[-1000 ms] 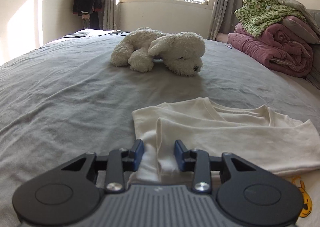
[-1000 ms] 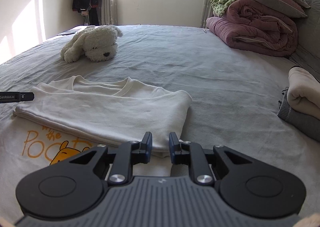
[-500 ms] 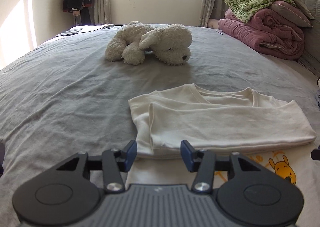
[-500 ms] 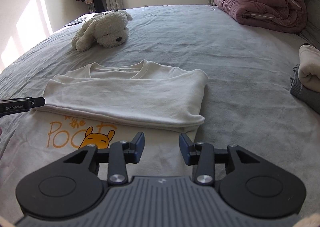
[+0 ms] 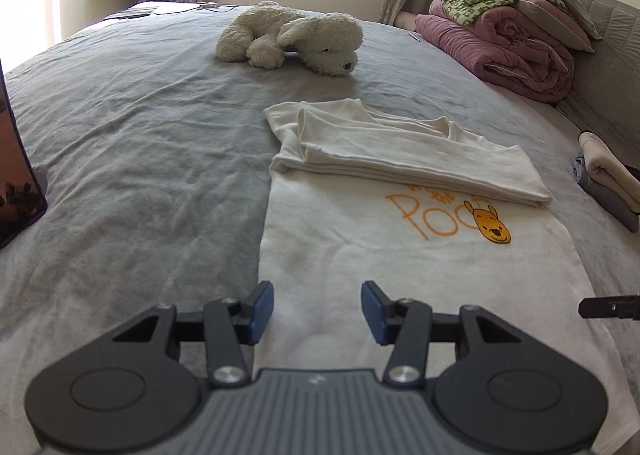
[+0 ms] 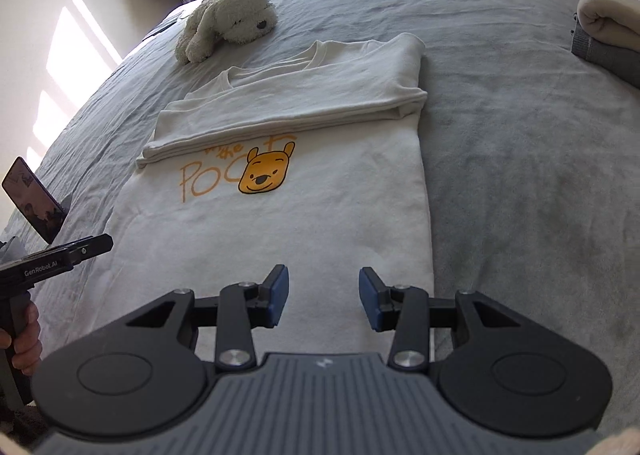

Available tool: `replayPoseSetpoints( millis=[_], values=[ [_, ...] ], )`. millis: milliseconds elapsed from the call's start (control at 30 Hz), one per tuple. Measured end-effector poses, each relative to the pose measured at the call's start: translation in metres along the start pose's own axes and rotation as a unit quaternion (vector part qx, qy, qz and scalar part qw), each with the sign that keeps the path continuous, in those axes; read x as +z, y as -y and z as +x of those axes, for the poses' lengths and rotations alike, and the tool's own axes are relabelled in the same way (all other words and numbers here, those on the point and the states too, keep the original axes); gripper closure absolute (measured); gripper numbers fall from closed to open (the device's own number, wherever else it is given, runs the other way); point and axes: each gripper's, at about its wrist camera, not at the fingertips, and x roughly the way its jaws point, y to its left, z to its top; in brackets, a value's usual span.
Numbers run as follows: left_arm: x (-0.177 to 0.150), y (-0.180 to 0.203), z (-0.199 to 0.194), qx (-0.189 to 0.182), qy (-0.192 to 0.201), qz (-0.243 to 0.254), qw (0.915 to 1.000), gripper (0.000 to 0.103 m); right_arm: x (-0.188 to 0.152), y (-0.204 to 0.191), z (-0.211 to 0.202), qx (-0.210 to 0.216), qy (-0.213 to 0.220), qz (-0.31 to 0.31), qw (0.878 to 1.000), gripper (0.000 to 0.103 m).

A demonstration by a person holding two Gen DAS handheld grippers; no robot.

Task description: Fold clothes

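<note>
Both my claws have let go and pulled back toward the near edge of the bed since a second ago. Back then the left claw (image 5: 317, 309) sat right at the folded band of the white shirt (image 5: 360, 255), jaws narrow; now it hangs over the shirt's left hem side with its blue pads spread and nothing between them. Same story on the right claw (image 6: 323, 297): it was nearly closed at the fold's edge, and now it stands parted and empty over the lower right part of the shirt (image 6: 280, 223).

The shirt lies flat on the grey bed (image 5: 140, 155), its top part folded down into a neat band (image 5: 400, 151) that covers the start of the orange lettering, with the yellow bear face (image 6: 266, 173) showing just below the fold.

Around it: a white plush dog (image 5: 296, 41) farther up the bed, well apart from the shirt. A pile of pink and green bedding (image 5: 512, 31) sits at the far right corner. A small stack of folded clothes (image 6: 608, 27) rests near the right edge. A phone (image 6: 34, 199) stands propped near the left edge, beside my left rig. Nothing lies between either claw and the shirt.
</note>
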Motion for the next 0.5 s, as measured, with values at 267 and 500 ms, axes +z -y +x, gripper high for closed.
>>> replayPoseSetpoints(
  millis=[267,500],
  values=[
    [-0.044,-0.017,-0.038,-0.054,-0.049,-0.003,0.9973,0.049,-0.047,0.022,-0.033,0.038,-0.016,0.072,0.997,0.059],
    [-0.077,-0.032,-0.070,-0.096,-0.078,0.007,0.9923,0.041,-0.080,0.043,-0.059,0.075,-0.009,0.128,0.989,0.059]
  ],
)
